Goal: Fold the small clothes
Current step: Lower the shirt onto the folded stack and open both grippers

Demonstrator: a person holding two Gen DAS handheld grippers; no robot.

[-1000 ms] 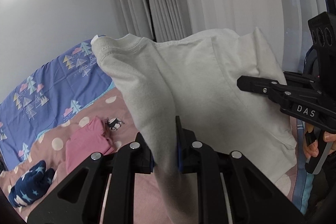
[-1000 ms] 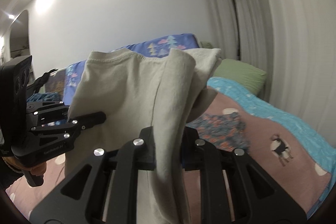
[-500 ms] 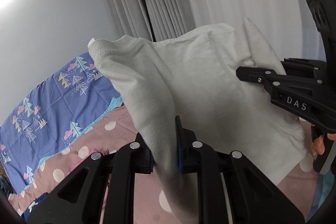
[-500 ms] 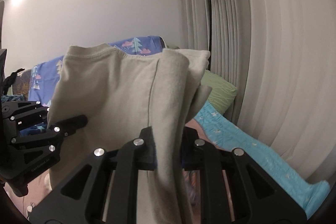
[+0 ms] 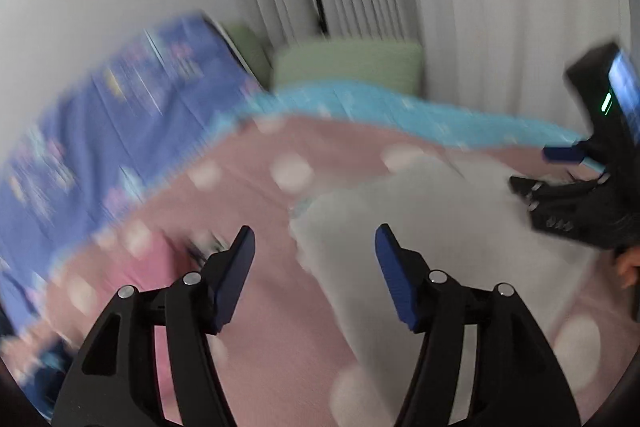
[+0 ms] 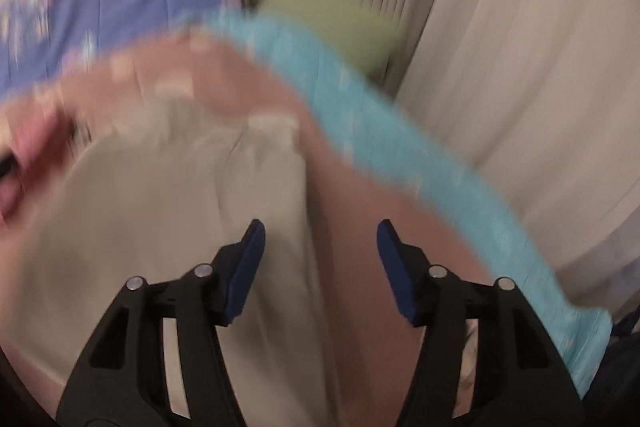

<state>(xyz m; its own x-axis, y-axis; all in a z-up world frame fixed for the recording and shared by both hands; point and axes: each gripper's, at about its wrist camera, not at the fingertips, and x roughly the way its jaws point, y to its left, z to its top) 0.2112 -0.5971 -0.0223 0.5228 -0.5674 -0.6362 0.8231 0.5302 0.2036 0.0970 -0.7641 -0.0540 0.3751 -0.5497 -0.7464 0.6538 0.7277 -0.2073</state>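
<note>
Pink dotted bedspread [image 5: 256,307] lies beneath both claws. White shirt [image 5: 448,227] lies flat on it, ahead-right of the left gripper [image 5: 315,239] and ahead-left of the right gripper [image 6: 320,233]. Both claws released, holding nothing. Frames blurred.

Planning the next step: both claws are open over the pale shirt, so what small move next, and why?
Probably bring the left claw down onto the pale shirt's near edge and close. Both claws hang open, right claw too, holding nothing; the shirt lies loose on the pink bedspread, fold unfinished.
</note>
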